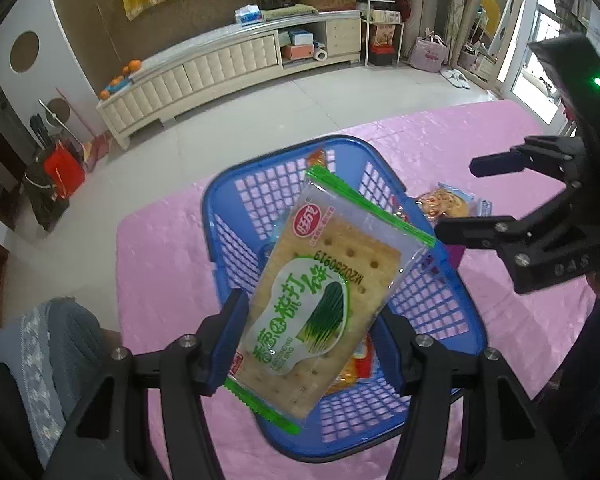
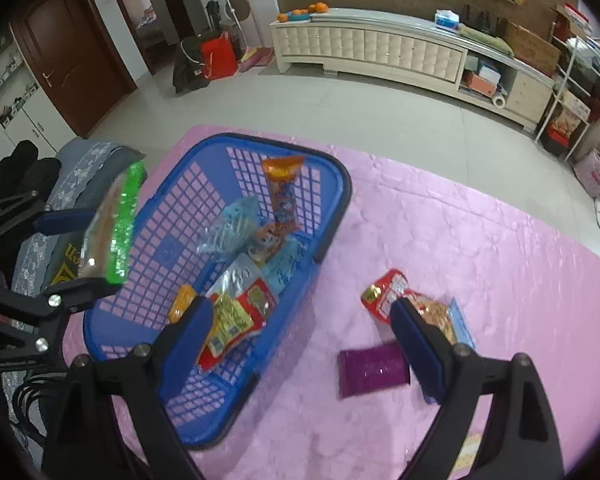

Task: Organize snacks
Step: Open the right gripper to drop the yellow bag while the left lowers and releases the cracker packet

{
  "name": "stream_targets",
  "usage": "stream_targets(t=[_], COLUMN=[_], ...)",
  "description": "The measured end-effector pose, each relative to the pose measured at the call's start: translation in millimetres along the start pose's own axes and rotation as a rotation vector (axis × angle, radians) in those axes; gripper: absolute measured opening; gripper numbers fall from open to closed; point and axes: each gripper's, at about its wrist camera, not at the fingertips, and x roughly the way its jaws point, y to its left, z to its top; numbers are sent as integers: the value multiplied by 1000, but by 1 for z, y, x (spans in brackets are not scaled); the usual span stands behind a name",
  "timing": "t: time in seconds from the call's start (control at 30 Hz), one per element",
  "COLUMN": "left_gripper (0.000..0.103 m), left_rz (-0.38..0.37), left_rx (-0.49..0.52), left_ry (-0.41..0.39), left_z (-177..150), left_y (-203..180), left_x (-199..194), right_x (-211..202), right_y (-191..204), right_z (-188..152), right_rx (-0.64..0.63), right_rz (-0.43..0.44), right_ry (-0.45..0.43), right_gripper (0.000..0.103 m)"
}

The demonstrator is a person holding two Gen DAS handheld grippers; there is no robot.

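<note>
Clamped in the left hand-held gripper (image 1: 308, 344), a clear green-edged cracker packet (image 1: 324, 300) hangs directly above the blue plastic mesh basket (image 1: 452, 316), long axis tilted; the right hand-held gripper (image 2: 300, 332), released and empty, hovers over the basket's right rim.

The cracker packet (image 1: 324, 300) is clear, glossy plastic film with green crimped ends. The basket (image 1: 236, 196) is smooth blue moulded plastic in an open lattice. A shiny, crinkled pink cloth (image 2: 460, 240) covers the worktop. The purple packet (image 2: 372, 368) looks like glittery foil. The left gripper (image 1: 304, 344) is matt black plastic with metal screws.
</note>
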Motion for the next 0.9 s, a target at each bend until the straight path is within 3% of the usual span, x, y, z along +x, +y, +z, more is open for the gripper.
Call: stream_targets(t=[0.5,0.77,0.83,0.9], left_gripper=[58,58,63,75], left_rz=[-44,-58,-65,-76], left_rx=[-38,-92,-101,-103], left_ry=[94,85,75,59], left_z=[-9,-16,-14,-14], left_y=[-40,-38,-37,-37], left_x=[43,47,45,41], right_x=[-5,4,6,7], right_y=[-23,-24,-23,-21], right_z=[-39,-52,-53,-54], right_rx=[53,55,59,59], right_rz=[2,15,15,15], right_ry=[25,38,39,35], right_gripper=[92,92,92,92])
